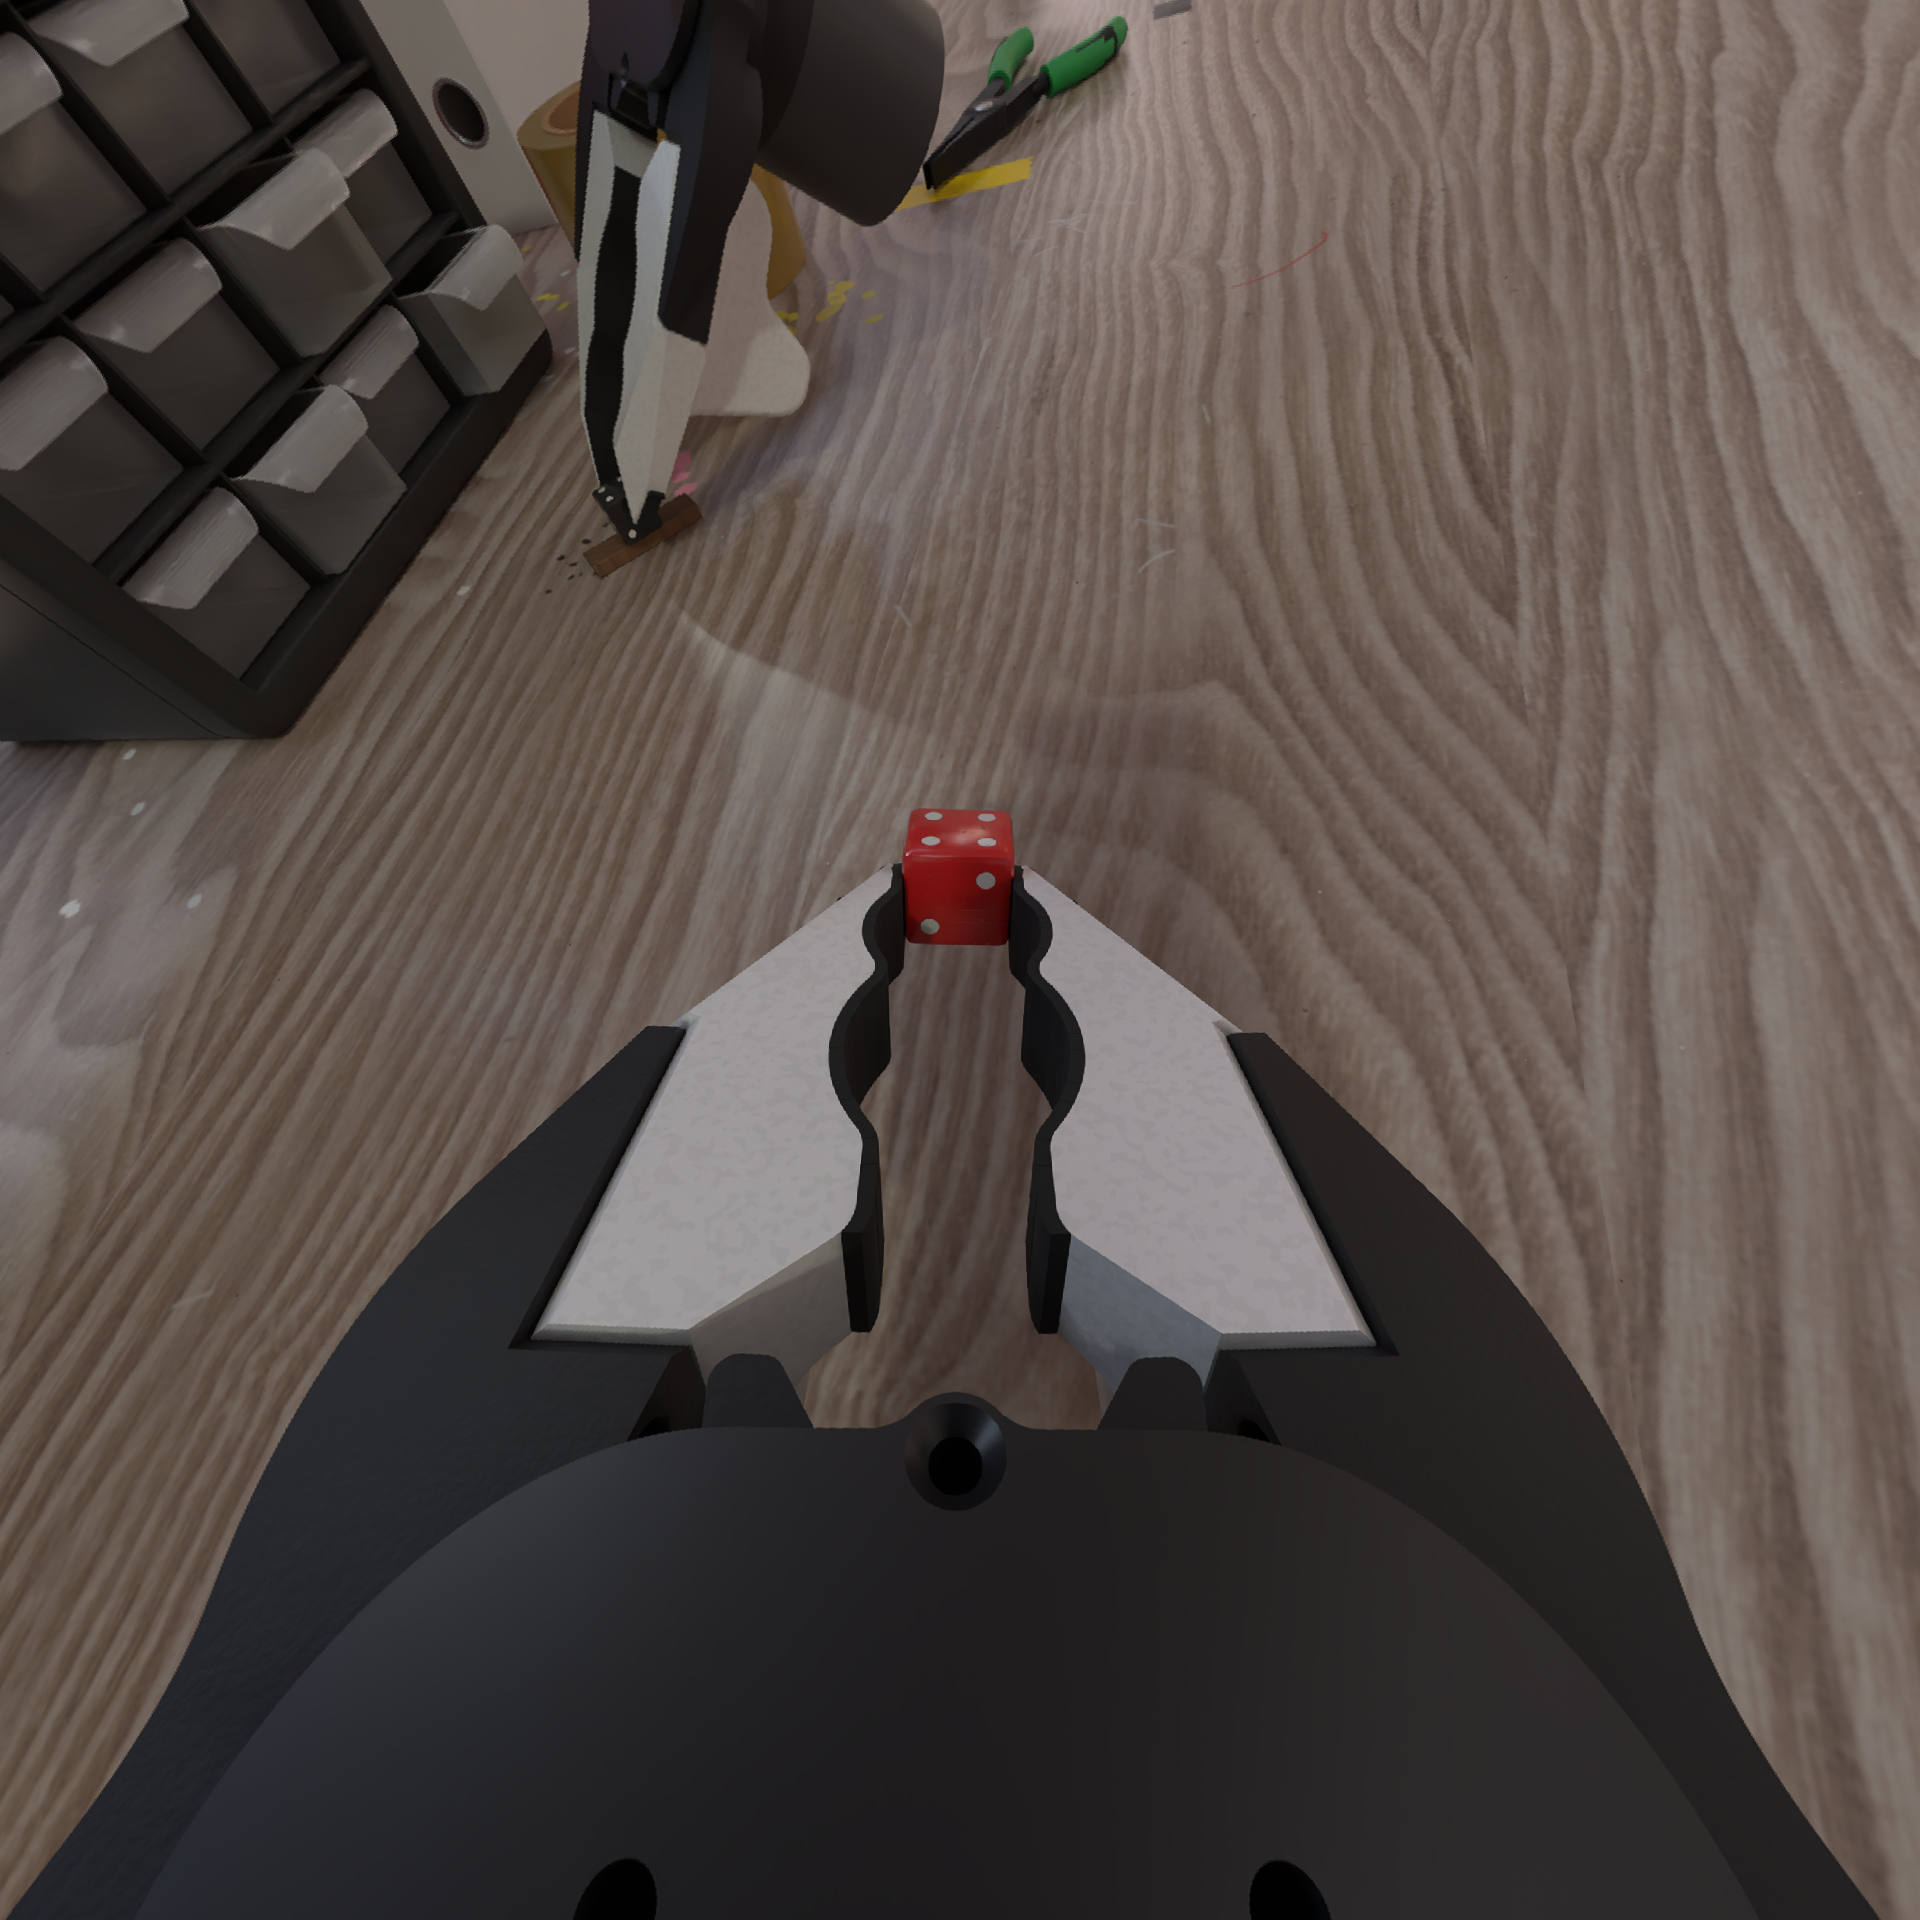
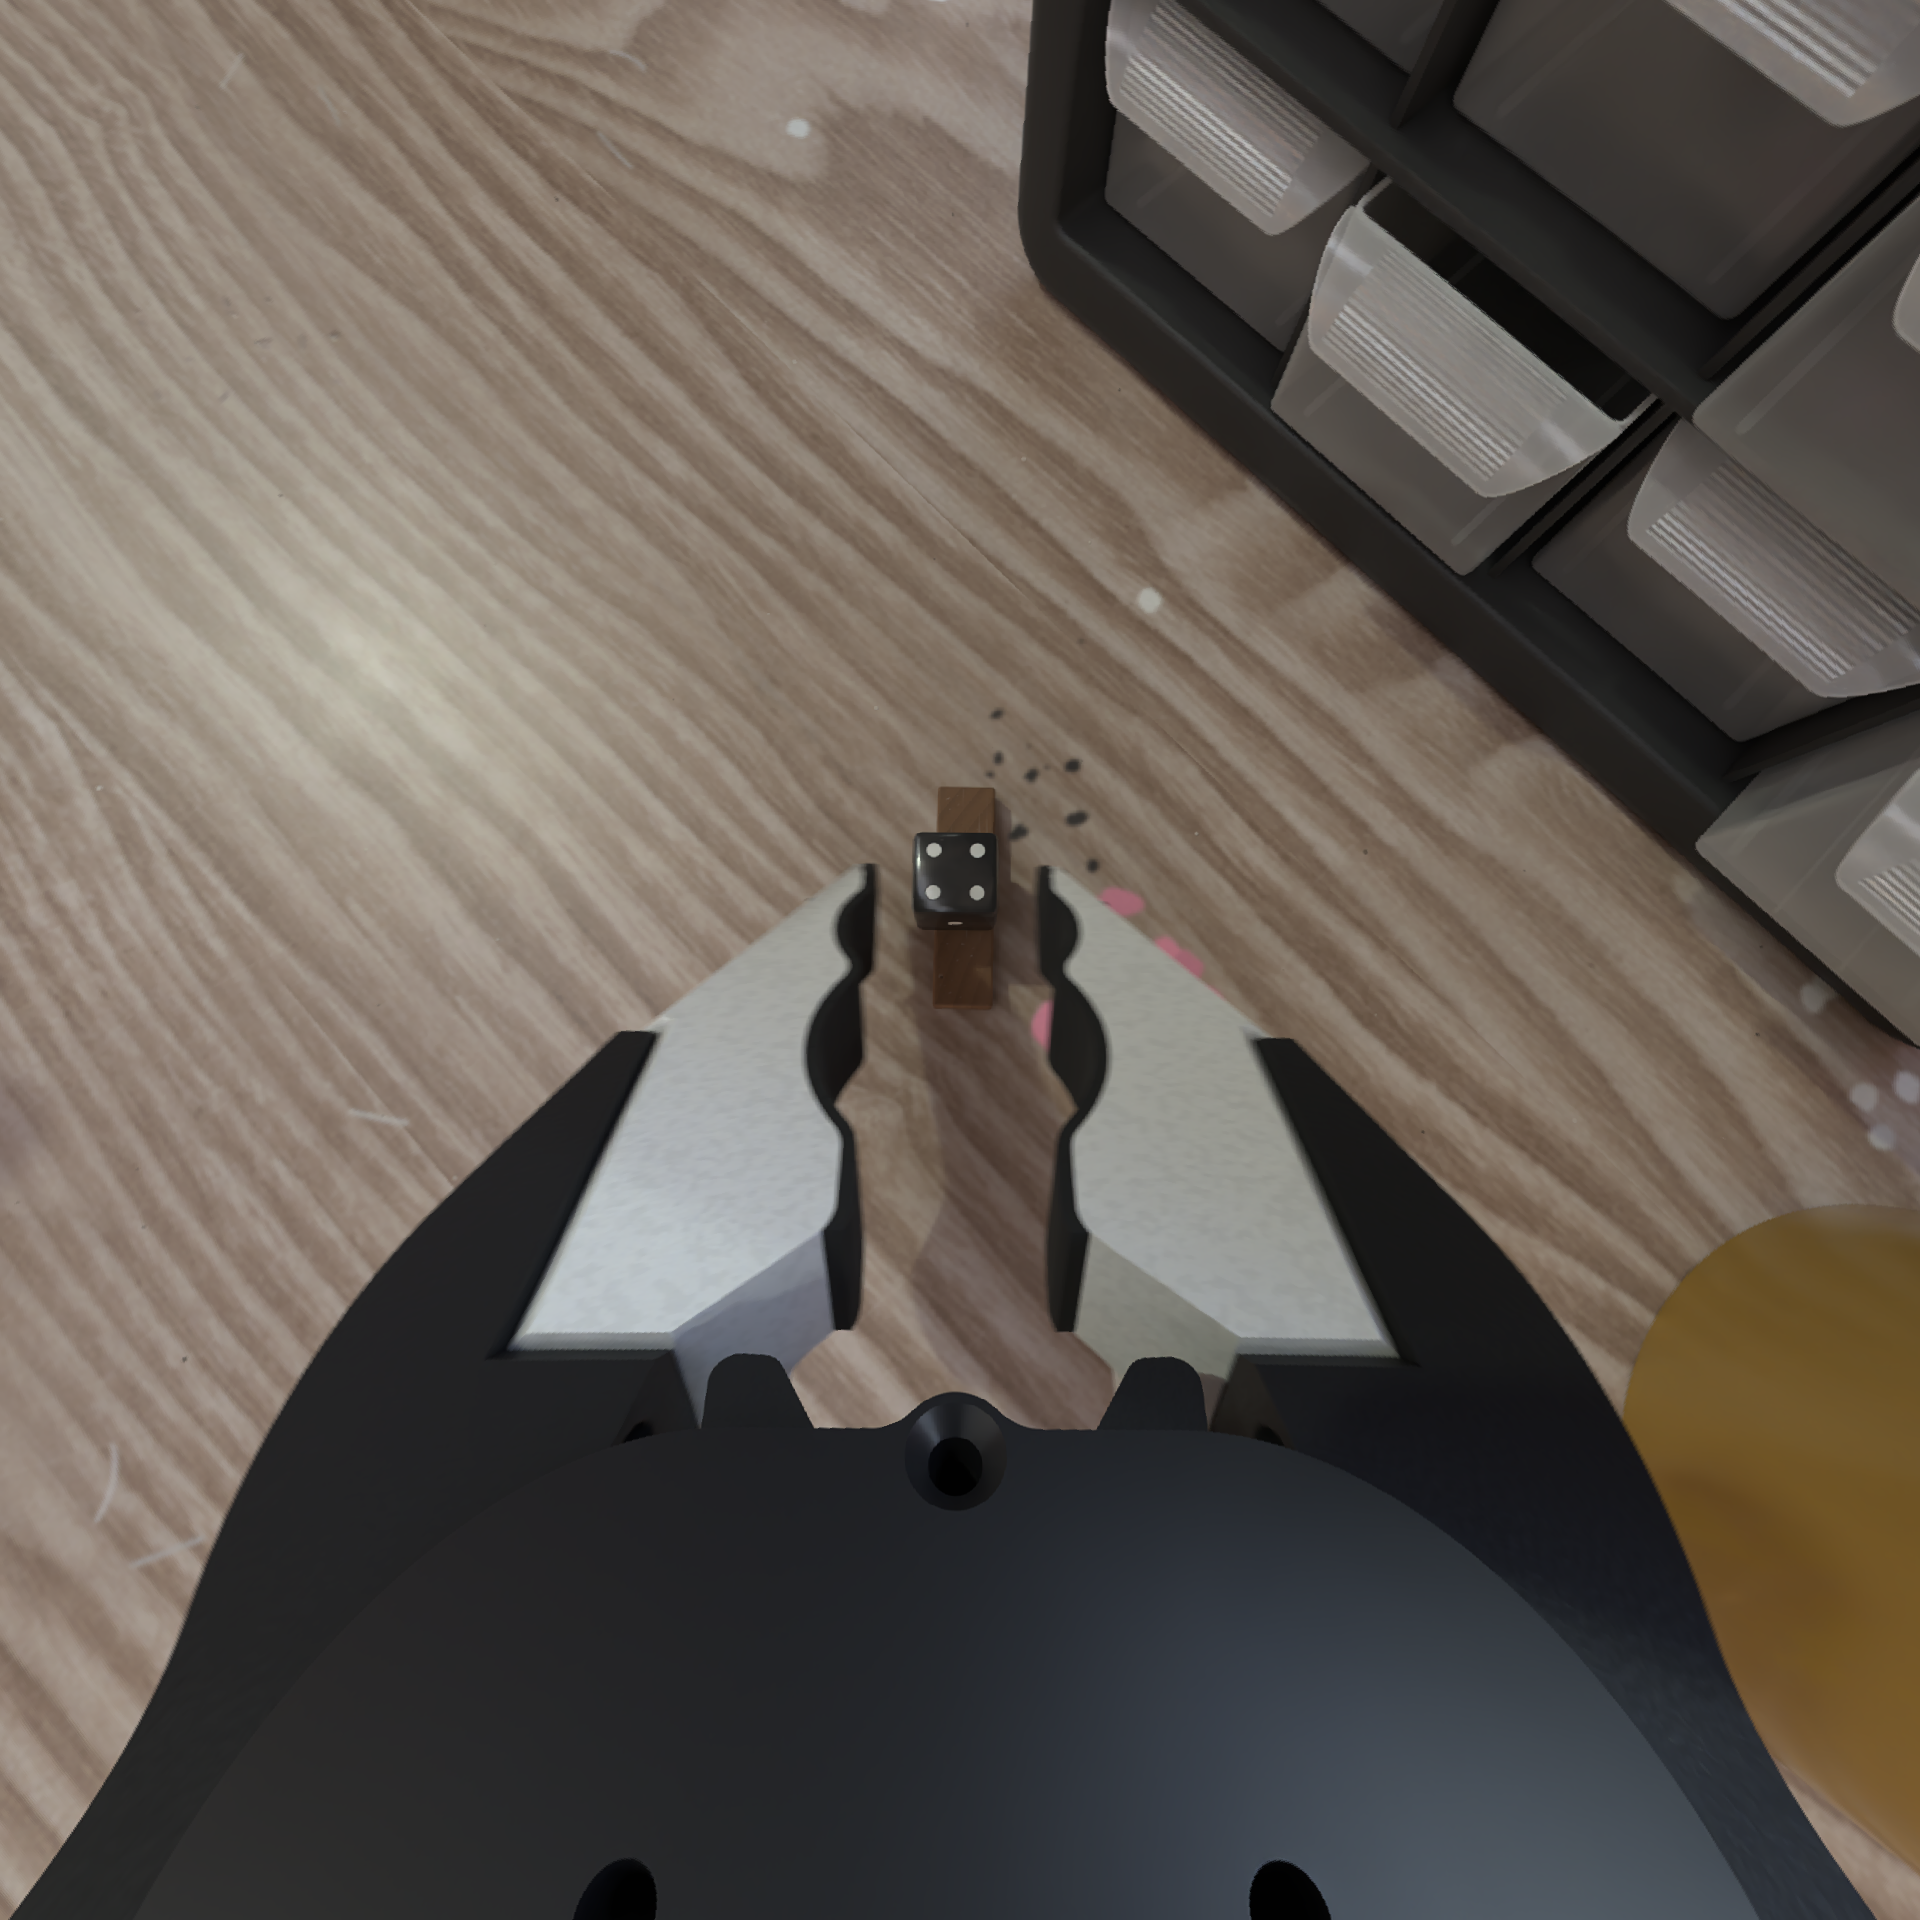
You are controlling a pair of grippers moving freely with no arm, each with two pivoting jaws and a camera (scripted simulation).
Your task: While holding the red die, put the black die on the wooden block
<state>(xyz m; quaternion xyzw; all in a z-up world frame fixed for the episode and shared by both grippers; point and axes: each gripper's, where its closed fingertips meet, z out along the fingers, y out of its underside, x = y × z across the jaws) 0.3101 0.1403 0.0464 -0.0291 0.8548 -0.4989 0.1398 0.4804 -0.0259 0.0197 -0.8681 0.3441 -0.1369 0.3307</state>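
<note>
My left gripper (image 1: 957, 883) is shut on the red die (image 1: 957, 878), held at the fingertips above the wooden table. In the right wrist view the black die (image 2: 955, 880) sits on the small dark wooden block (image 2: 964, 902), which lies flat on the table. My right gripper (image 2: 955, 883) is open, its fingertips on either side of the black die with a gap on each side. In the left wrist view the right gripper (image 1: 627, 514) stands upright at the far left, its tips down at the wooden block (image 1: 644, 545); the black die is hidden there.
A black drawer cabinet (image 1: 208, 343) with grey bins stands close beside the block, also in the right wrist view (image 2: 1558, 364). Green-handled pliers (image 1: 1023, 94) and a yellow tape strip (image 1: 977, 179) lie far back. A yellow-brown tape roll (image 2: 1787, 1538) is near the right gripper.
</note>
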